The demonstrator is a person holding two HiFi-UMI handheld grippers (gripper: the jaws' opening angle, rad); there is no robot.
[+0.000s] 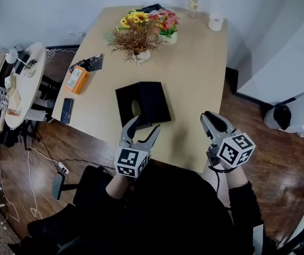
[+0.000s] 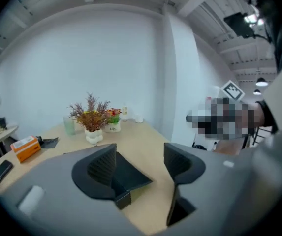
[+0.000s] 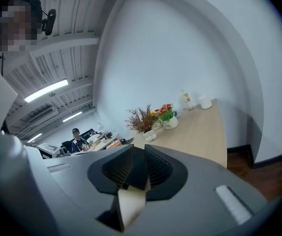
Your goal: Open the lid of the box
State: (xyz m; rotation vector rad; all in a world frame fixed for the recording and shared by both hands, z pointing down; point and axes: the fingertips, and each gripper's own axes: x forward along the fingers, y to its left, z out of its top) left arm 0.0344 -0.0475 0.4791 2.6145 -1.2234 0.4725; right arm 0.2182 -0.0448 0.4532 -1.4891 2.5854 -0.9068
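A black box [image 1: 150,97] with an oval hole in its top lies flat on the wooden table [image 1: 194,62], near the front edge. My left gripper [image 1: 144,126] is open, its fingertips at the box's near edge. In the left gripper view the box's [image 2: 128,176] corner shows low between the spread jaws of my left gripper [image 2: 138,163], and the pads are not pressing on it. My right gripper [image 1: 209,117] hovers to the right of the box, apart from it. In the right gripper view the jaws of my right gripper [image 3: 141,166] meet at the tips with nothing between them.
Two flower pots [image 1: 136,36] [image 1: 166,25] stand at the table's far side, with a bottle [image 1: 193,1] and a white cup [image 1: 215,22] behind. An orange box [image 1: 77,79] and a phone [image 1: 67,110] lie at the left edge. A cluttered round table [image 1: 22,89] stands further left.
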